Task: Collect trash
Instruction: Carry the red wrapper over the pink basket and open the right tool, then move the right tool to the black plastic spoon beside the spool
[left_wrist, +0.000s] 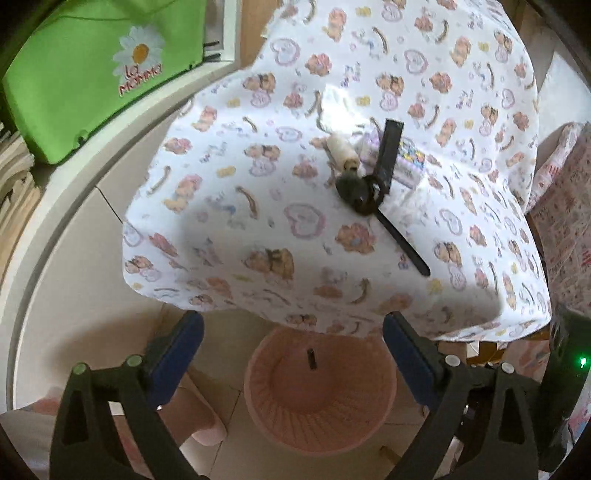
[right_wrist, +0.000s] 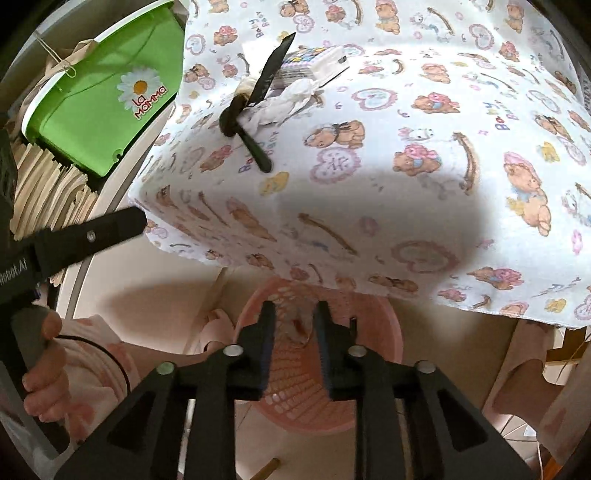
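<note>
My left fingers (left_wrist: 291, 354) are wide apart over the pink basket (left_wrist: 373, 424). My right fingers (right_wrist: 294, 332) are a little apart, holding nothing. The counter (right_wrist: 424, 192) edge hangs over the basket's far side.

Both wrist cameras look steeply down from near the table's front edge. Each sees the pink basket (left_wrist: 320, 387) (right_wrist: 380, 314) at 6 o'clock, the printed tablecloth (left_wrist: 258, 206) (right_wrist: 406, 147) toward 12.

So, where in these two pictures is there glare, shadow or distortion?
Left wrist view: sunlight glares white on the tablecloth near the trash pile, a soft dark shadow lies lower left, and the fisheye bends the white ledge. Right wrist view: a broad shadow crosses the cloth's near edge above the pink basket, and the edges curve.
</note>
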